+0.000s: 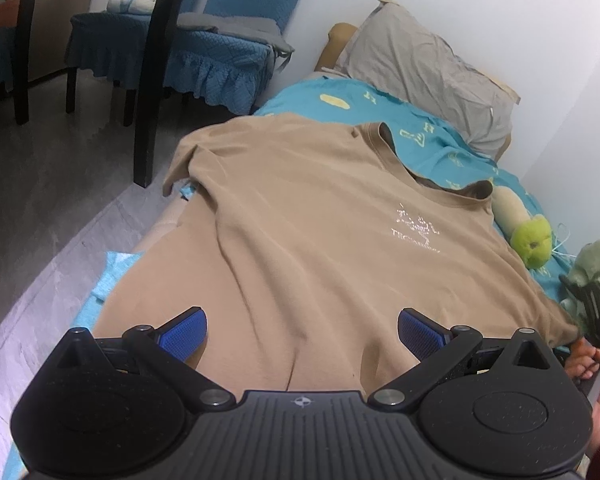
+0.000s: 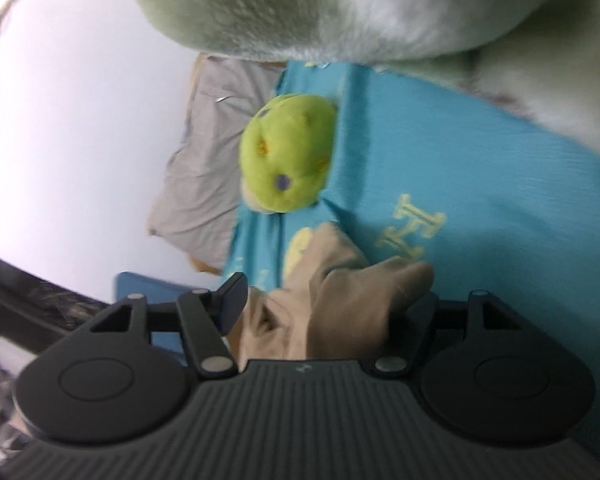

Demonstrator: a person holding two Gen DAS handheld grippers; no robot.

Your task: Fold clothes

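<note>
The tan t-shirt lies flat, front up, on the teal bedsheet, its long axis running from the hem by the left gripper up to the collar near the grey pillow. That gripper hovers with blue pads spread wide and nothing between them. The right gripper has bunched shirt fabric between its fingers, but one finger is hidden by the cloth and the view is blurred, so its grip cannot be told.
</note>
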